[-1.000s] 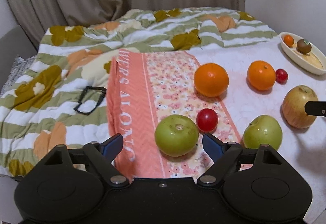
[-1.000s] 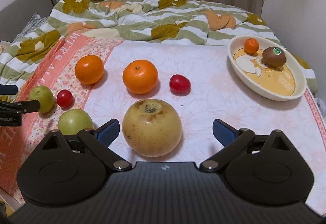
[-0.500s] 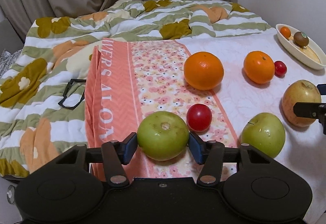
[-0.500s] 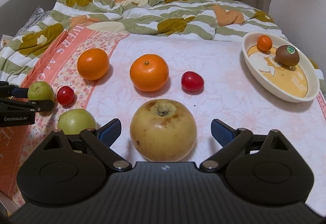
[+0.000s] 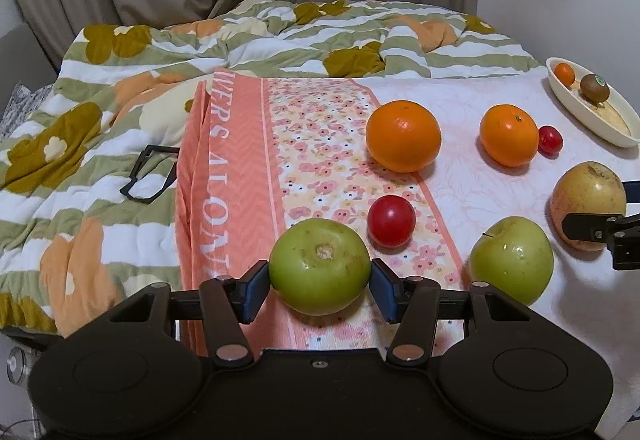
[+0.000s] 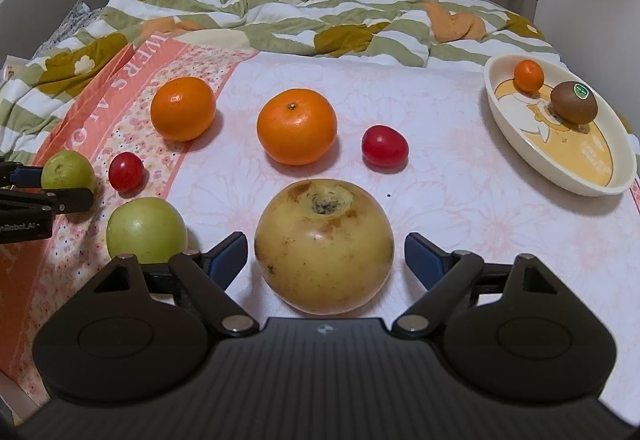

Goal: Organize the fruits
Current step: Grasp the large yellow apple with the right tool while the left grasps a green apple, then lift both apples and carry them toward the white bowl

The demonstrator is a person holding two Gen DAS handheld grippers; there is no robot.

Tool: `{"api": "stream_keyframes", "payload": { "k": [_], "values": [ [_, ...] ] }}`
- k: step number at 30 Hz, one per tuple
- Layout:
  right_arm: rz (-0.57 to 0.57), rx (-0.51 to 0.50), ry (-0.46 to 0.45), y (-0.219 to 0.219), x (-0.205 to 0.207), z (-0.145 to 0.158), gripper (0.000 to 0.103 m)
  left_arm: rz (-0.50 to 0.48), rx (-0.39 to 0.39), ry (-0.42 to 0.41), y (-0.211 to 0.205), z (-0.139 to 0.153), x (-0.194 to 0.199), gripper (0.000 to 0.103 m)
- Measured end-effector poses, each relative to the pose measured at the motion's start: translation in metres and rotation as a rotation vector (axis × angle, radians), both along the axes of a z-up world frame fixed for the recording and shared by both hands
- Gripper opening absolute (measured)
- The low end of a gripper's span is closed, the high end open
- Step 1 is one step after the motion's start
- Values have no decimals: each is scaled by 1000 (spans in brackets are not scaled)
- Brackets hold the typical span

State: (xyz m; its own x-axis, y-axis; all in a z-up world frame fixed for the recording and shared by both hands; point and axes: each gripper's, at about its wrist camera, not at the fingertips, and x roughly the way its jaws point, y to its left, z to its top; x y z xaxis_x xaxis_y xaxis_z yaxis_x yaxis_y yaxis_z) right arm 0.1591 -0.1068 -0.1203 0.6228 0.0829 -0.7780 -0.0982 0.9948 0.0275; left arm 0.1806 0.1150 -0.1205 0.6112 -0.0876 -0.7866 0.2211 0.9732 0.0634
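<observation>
The left claw (image 5: 319,282) has its blue pads pinching a smooth, squat round green apple (image 5: 319,266) on the pink flowery cloth (image 5: 320,127), stem dimple facing up, while the right claw (image 6: 325,258) sits wide open around a blotchy yellow apple (image 6: 324,246), dimple up too.

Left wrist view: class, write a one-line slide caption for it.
Left gripper fingers closed on a green fruit on the floral cloth, with oranges, tomatoes and a bowl beyond.

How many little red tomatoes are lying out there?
2: one tomato on the floral cloth beside the gripped green fruit, another tomato right of the middle orange. None seem hidden.
</observation>
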Motion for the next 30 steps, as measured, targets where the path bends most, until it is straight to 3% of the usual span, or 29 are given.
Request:
{"api": "stream_keyframes", "payload": {
  "k": [2,12,23,30],
  "values": [
    [7,-7,2,1,0,-1,91,11,-5,-1,2,1,-4,58],
    [2,2,-9,3,-9,9,90,62,-34,-34,6,23,-30,58],
    [-17,8,-72,-10,-47,53,90,102,-75,-102,4,62,-69,58],
    [-46,20,-113,-42,-73,85,90,121,-77,-146,-15,91,-96,58]
  ]
}}
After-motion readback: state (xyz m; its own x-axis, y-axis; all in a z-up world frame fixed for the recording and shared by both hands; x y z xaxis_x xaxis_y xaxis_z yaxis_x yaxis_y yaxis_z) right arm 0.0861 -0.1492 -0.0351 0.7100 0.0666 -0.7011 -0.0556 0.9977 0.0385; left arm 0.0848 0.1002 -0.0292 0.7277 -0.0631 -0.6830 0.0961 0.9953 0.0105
